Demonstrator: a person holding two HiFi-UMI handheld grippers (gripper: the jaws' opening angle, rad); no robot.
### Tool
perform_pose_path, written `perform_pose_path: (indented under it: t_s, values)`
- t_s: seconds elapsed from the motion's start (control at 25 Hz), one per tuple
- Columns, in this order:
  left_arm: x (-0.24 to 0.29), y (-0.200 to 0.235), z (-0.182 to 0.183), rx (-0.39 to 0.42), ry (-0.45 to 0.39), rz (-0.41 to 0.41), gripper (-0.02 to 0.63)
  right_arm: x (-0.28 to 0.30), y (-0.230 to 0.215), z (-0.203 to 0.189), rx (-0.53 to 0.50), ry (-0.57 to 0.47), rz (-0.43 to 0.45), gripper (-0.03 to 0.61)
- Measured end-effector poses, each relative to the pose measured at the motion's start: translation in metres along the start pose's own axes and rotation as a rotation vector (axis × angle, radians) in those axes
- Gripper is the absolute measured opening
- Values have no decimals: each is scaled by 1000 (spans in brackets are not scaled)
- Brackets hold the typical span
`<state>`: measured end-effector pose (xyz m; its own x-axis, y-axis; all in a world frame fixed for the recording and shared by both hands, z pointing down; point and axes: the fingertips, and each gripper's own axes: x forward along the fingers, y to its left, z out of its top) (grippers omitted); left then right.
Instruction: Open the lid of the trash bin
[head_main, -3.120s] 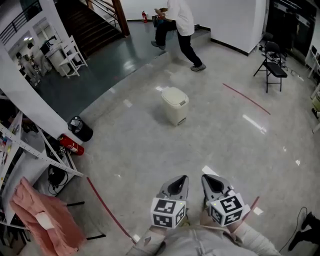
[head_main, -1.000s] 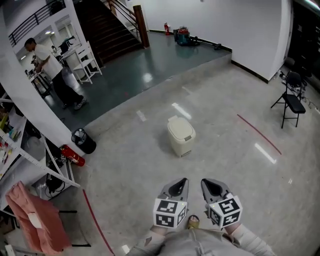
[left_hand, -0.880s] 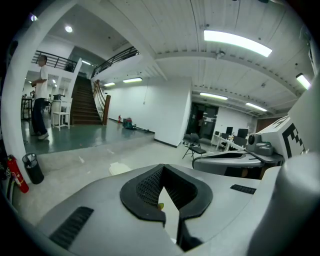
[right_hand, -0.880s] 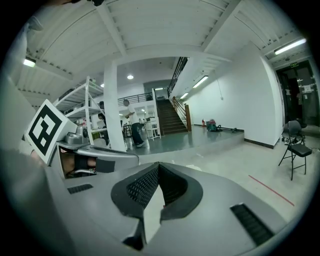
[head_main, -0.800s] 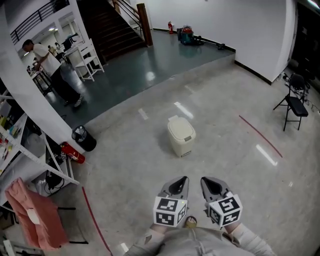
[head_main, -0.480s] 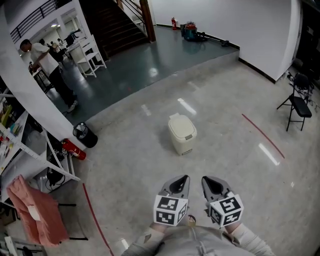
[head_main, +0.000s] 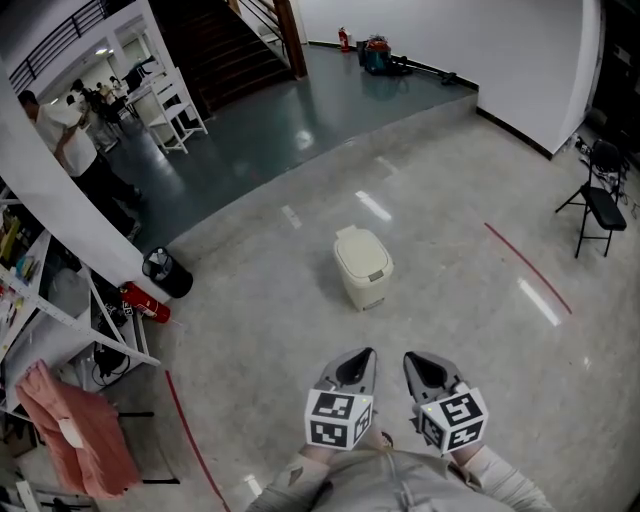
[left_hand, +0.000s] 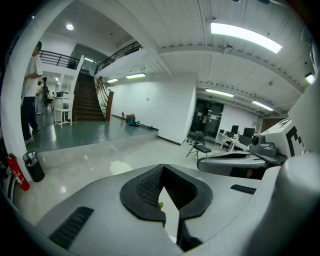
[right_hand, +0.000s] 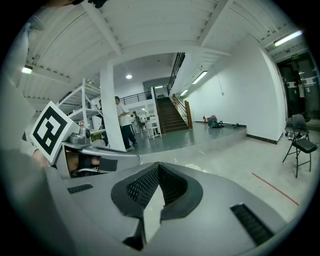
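Note:
A cream trash bin (head_main: 362, 266) stands alone on the pale floor ahead of me, lid down. It also shows as a small pale shape (left_hand: 120, 167) in the left gripper view. Both grippers hang side by side low in the head view, well short of the bin. My left gripper (head_main: 352, 368) is shut, its ribbed pads (left_hand: 147, 185) meeting at the tip with nothing between them. My right gripper (head_main: 422, 368) is also shut and empty, jaws pointing towards the bin.
At the left stand a metal rack (head_main: 60, 310) with a pink cloth (head_main: 80, 425), a red fire extinguisher (head_main: 145, 300) and a small black bin (head_main: 165, 272). A person (head_main: 75, 150) stands on the dark raised floor. A folding chair (head_main: 598, 205) is far right; red tape (head_main: 528, 267) crosses the floor.
The bin sits slightly lower in the head view than three seconds ago. The person has moved from the back of the room to the far left. Both grippers keep their pose.

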<state>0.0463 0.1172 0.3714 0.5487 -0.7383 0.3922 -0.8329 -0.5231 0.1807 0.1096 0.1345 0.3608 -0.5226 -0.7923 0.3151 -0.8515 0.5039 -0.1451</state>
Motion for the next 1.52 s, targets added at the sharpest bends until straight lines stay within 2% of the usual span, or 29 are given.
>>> perform_pose_path:
  t_s: [0.72, 1.04, 1.52]
  values:
    - [87, 72, 40, -17, 32, -30, 3, 98, -56, 28, 20, 38, -42, -2]
    - [123, 120, 68, -20, 43, -45, 3, 159, -70, 53, 12, 57, -39, -1]
    - [180, 190, 83, -46, 88, -68, 3, 251, -97, 67, 29, 92, -59, -2]
